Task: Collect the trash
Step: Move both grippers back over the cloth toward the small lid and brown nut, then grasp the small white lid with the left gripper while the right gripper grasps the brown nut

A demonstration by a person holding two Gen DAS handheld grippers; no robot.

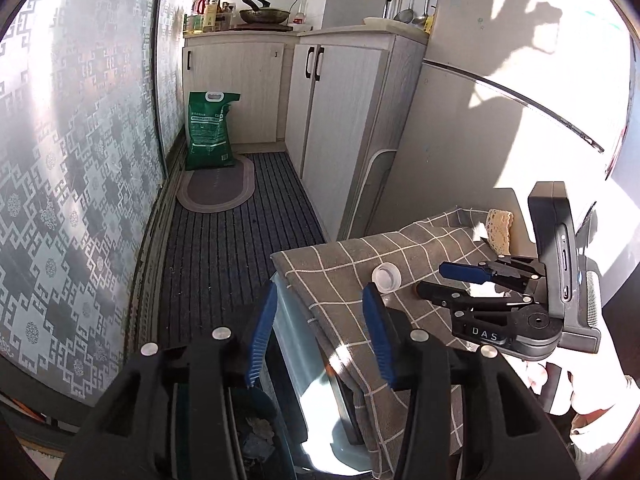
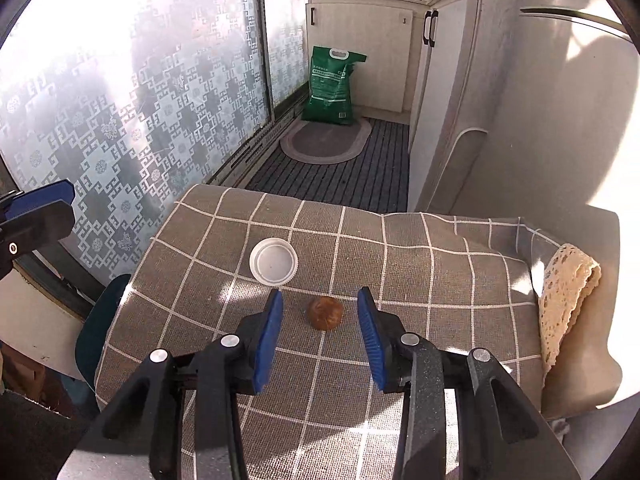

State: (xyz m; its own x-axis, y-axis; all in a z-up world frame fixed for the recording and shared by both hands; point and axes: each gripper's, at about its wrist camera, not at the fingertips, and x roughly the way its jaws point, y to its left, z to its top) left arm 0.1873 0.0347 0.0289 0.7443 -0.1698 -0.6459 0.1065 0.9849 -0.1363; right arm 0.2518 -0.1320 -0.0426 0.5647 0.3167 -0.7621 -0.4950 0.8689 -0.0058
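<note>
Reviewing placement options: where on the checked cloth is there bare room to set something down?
On the checked cloth, the far strip beyond the white cap is bare, as is the stretch between the brown ball and lace cloth. It is crowded around cap, ball and right gripper.

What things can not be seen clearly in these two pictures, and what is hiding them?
- Left wrist view: the brown ball is hidden behind the right gripper.
- Left wrist view: the bin contents are dark, blocked by the left gripper fingers.
- Right wrist view: the left gripper is cut off by the left edge.
- Both views: print on the green bag is too small.
</note>
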